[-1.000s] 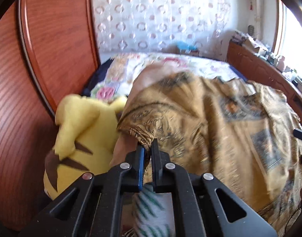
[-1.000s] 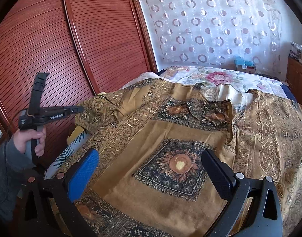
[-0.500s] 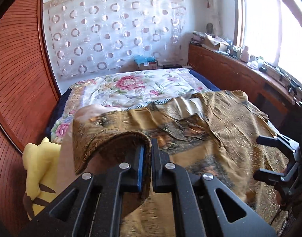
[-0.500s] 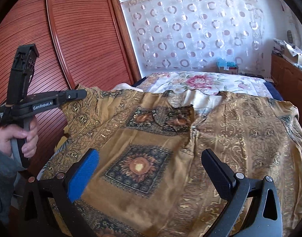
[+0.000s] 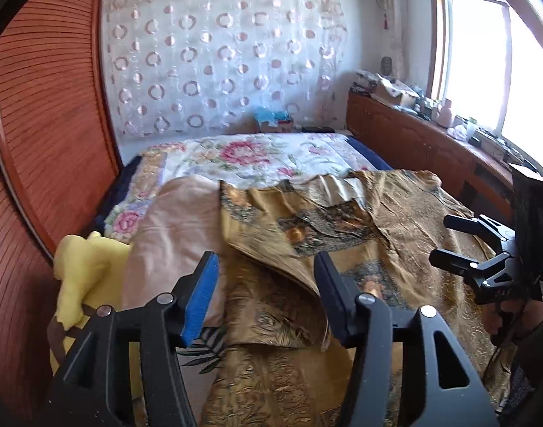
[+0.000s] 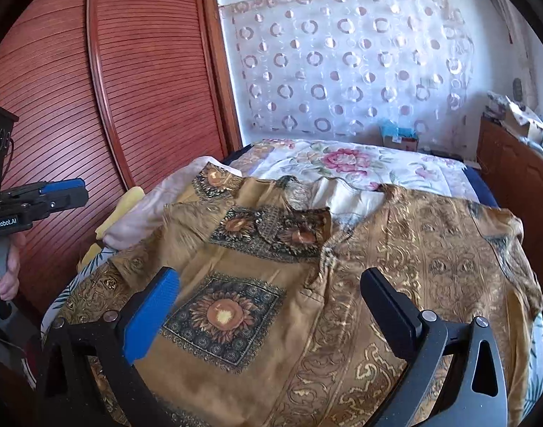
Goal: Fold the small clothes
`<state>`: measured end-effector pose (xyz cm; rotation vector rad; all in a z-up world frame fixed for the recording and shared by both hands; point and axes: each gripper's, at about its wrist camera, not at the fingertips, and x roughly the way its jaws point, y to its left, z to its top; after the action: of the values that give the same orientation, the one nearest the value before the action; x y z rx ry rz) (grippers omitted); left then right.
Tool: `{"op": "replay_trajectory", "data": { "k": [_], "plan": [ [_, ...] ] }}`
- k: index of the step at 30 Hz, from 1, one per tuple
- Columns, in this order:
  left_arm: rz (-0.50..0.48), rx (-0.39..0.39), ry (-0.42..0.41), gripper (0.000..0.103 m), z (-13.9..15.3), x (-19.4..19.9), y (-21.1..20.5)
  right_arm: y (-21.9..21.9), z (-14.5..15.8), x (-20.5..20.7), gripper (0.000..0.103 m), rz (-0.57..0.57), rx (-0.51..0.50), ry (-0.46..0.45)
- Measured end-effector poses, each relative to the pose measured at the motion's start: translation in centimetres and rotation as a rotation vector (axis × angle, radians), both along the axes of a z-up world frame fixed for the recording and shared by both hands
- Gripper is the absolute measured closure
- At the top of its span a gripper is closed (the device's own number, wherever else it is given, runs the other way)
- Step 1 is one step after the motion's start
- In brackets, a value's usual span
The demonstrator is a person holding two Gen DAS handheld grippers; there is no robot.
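A golden-brown shirt (image 6: 346, 284) with sunflower squares lies spread over the bed; it also fills the left wrist view (image 5: 399, 235). Its left sleeve (image 5: 271, 231) is flipped inward and lies loose on the shirt body. My left gripper (image 5: 266, 284) hovers over that sleeve, its jaws opening. The sleeve's edge runs between the fingers, but the pads do not press on it. My right gripper (image 6: 271, 302) stands open above the shirt's front, with nothing in it. Each gripper shows in the other's view: the right gripper (image 5: 459, 245) at the right, the left gripper (image 6: 58, 192) at the left.
A yellow plush toy (image 5: 83, 270) and a pink pillow (image 5: 171, 235) lie at the bed's left side by the wooden wardrobe doors (image 6: 93, 89). A floral bedspread (image 5: 257, 156) covers the far half. A cluttered wooden cabinet (image 5: 413, 142) runs under the window at right.
My left gripper rose and carried the sleeve inward over the shirt, then went from shut on it to open; the sleeve now lies on the shirt. The right gripper stayed open and nearly still.
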<state>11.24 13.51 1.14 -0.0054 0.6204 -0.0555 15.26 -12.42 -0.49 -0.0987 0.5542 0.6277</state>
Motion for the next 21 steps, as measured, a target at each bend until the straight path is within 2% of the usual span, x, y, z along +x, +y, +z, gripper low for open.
{"op": "replay_trajectory", "data": {
  "k": [4, 7, 10, 14, 17, 21],
  "plan": [
    [0.054, -0.027, -0.019, 0.044, -1.2, -1.3, 1.9, 1.9, -0.1, 0.0, 0.005, 0.050, -0.016, -0.016],
    [0.101, -0.034, -0.014, 0.037, -2.4, -1.9, 3.0, 3.5, -0.3, 1.1, 0.007, 0.105, -0.013, 0.013],
    [0.119, -0.061, -0.010, 0.024, -3.6, -2.4, 3.8, 5.8, -0.6, 2.8, 0.012, 0.151, -0.026, 0.051],
    [0.120, -0.082, -0.002, 0.022, -4.7, -3.3, 4.0, 9.6, -1.8, 5.2, 0.015, 0.201, -0.077, 0.087],
    [0.130, -0.084, 0.006, 0.022, -5.3, -3.6, 4.2, 12.7, -3.2, 6.9, 0.016, 0.256, -0.118, 0.149],
    [0.141, -0.099, 0.010, 0.022, -5.7, -3.9, 4.4, 15.9, -4.6, 9.0, 0.017, 0.252, -0.198, 0.170]
  ]
}}
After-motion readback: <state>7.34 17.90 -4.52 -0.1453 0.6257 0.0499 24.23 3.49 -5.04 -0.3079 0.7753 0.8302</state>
